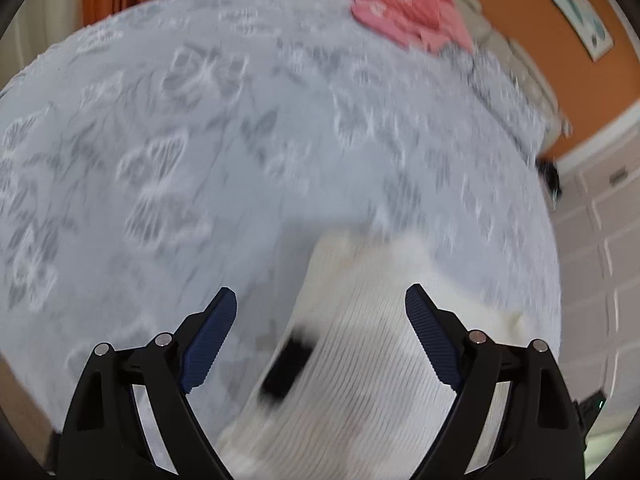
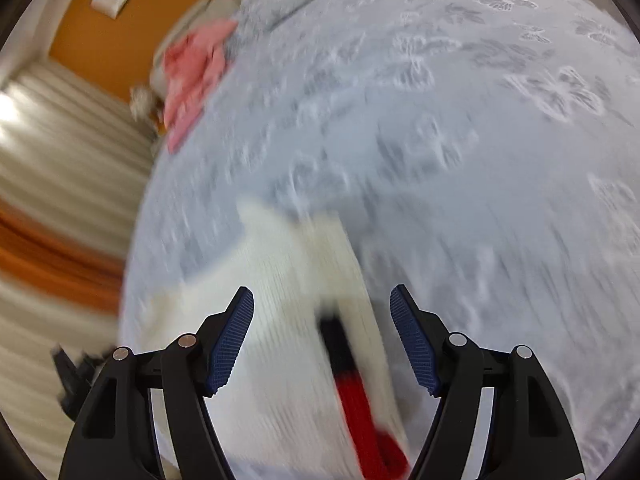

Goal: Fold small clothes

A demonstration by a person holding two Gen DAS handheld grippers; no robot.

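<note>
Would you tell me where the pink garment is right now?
The pink garment lies bunched at the far edge of the butterfly-print bedspread, upper right in the left wrist view and upper left in the right one.

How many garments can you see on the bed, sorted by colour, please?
White ribbed knit garment, black and red trim: 1
Pink garment, at the bed's far edge: 1
Total: 2

The left gripper (image 1: 320,336) had two black plastic fingers with open triangular cut-outs, each tipped by a ribbed dark-blue pad (image 1: 210,340) and fixed with round silver screws (image 1: 163,339). The right gripper (image 2: 322,336) looked identical: black frame, ribbed blue pads (image 2: 414,340), silver screws (image 2: 457,339).
</note>
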